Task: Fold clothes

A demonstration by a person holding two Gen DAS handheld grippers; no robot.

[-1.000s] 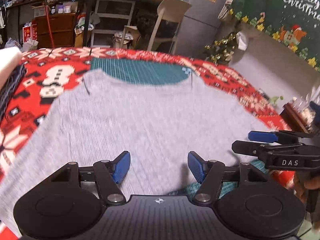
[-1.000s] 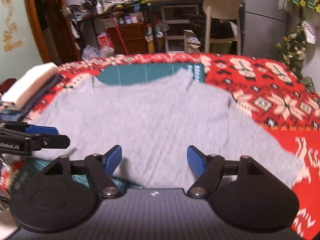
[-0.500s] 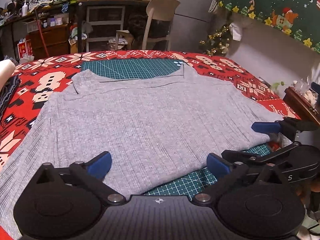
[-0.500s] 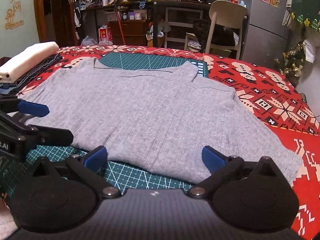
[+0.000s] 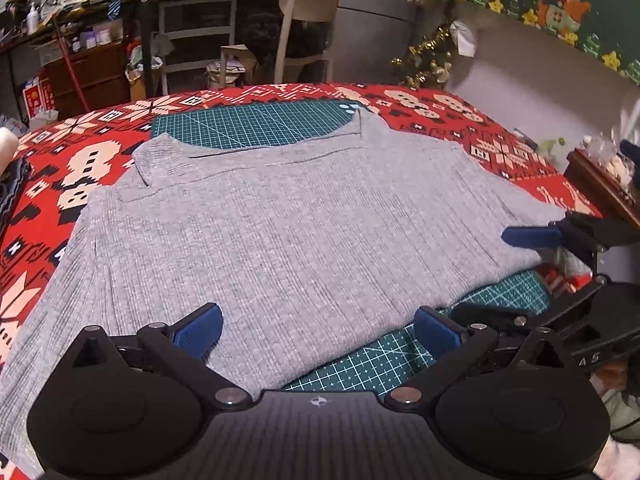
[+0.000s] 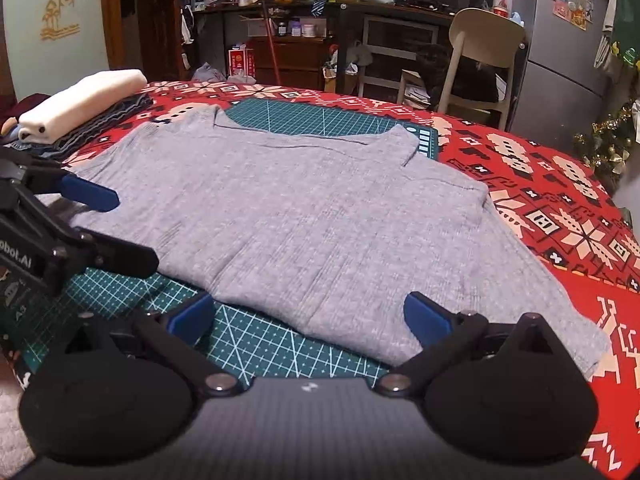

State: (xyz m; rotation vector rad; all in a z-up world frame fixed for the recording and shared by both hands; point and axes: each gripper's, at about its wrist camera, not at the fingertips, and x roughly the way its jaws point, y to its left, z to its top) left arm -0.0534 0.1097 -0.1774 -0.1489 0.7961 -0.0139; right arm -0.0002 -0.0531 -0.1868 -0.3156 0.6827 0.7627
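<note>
A grey ribbed sweater [image 5: 288,220] lies flat on a green cutting mat [image 5: 256,122] over a red patterned cloth, collar at the far side. It also shows in the right wrist view [image 6: 320,224]. My left gripper [image 5: 318,328] is open and empty, just above the sweater's near hem. My right gripper [image 6: 306,316] is open and empty, at the near hem further right. Each gripper shows at the edge of the other's view: the right one [image 5: 532,276], the left one [image 6: 96,232].
A stack of folded clothes [image 6: 80,108] sits at the far left of the table. A red patterned tablecloth [image 6: 560,200] covers the table. A beige chair [image 6: 480,60] and cluttered desks stand behind. A small wooden stand [image 5: 600,184] is at the right.
Both grippers opened wider and pulled back toward the near edge. The sweater now lies still and flat, with the near mat uncovered.
</note>
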